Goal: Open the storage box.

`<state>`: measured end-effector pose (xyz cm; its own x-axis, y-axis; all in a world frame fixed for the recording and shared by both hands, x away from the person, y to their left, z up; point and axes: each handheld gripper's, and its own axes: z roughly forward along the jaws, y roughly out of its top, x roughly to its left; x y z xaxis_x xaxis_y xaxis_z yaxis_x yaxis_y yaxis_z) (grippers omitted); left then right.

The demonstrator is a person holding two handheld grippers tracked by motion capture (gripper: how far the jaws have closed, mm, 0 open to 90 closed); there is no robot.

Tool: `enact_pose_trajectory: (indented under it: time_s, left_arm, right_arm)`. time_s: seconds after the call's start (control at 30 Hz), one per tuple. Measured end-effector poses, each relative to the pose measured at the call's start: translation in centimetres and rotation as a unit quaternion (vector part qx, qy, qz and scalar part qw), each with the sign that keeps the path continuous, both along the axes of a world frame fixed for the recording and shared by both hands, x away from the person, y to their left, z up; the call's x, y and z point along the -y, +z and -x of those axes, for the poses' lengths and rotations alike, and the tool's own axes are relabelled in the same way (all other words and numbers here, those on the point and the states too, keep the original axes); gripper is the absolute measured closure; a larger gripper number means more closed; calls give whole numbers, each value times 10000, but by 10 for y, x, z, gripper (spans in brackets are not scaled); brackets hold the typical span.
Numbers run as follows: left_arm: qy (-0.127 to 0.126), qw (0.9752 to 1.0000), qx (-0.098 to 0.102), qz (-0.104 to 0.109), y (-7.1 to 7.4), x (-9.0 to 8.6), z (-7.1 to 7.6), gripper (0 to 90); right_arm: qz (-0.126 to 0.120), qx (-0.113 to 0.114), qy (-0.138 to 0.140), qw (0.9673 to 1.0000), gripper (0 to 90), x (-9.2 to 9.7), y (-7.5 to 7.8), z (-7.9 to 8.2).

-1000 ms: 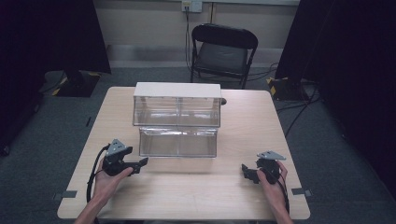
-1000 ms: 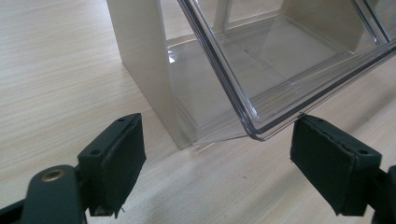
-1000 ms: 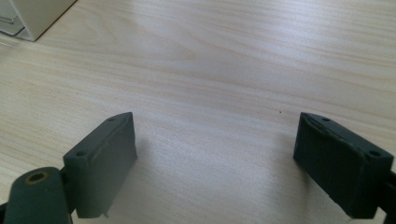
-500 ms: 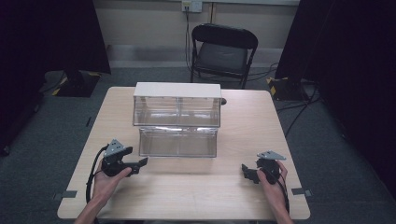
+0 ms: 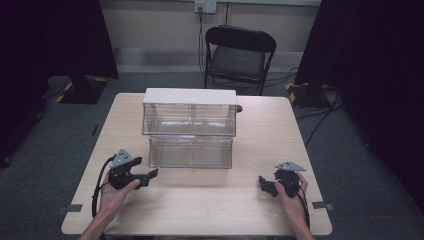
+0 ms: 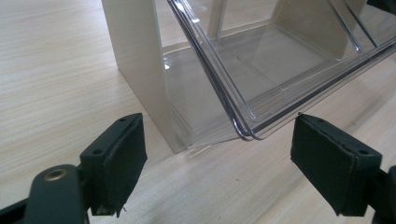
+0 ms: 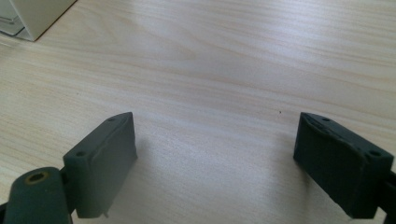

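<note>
Resting on the table (image 5: 200, 210), both grippers stand wide and empty: left gripper (image 6: 217, 158) just beside the pulled-out clear drawer (image 5: 191, 151), right gripper (image 7: 217, 161) well apart. Drawer likely light, stiff, slippery; grip its front rim.

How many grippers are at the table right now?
2. Left gripper at the table's front left, near the drawer box; right gripper at the front right.

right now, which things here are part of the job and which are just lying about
In the job: drawer unit, pulled-out clear drawer, left gripper, right gripper.
Lying about: folding chair, wall socket.
</note>
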<state>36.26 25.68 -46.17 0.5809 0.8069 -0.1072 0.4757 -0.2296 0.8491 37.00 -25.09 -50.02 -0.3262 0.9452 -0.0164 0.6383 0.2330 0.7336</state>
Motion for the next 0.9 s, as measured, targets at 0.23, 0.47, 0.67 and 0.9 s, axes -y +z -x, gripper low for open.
enact_pose_trajectory:
  time_s: [0.23,0.47,0.67,0.9]
  left_arm:
    - [-9,10000,5,-1,0,0,-1,179]
    - [-20,10000,52,6,2,0,0,177]
    - [1,10000,46,62,2,0,0,168]
    - [11,9999,98,30,2,2,-2,167]
  right_arm:
    - [-1,-1,-1,10000,124,0,0,0]
    - [1,-1,0,10000,124,0,0,0]
    - [-1,-1,-1,10000,124,0,0,0]
    - [0,-2,-1,10000,124,0,0,0]
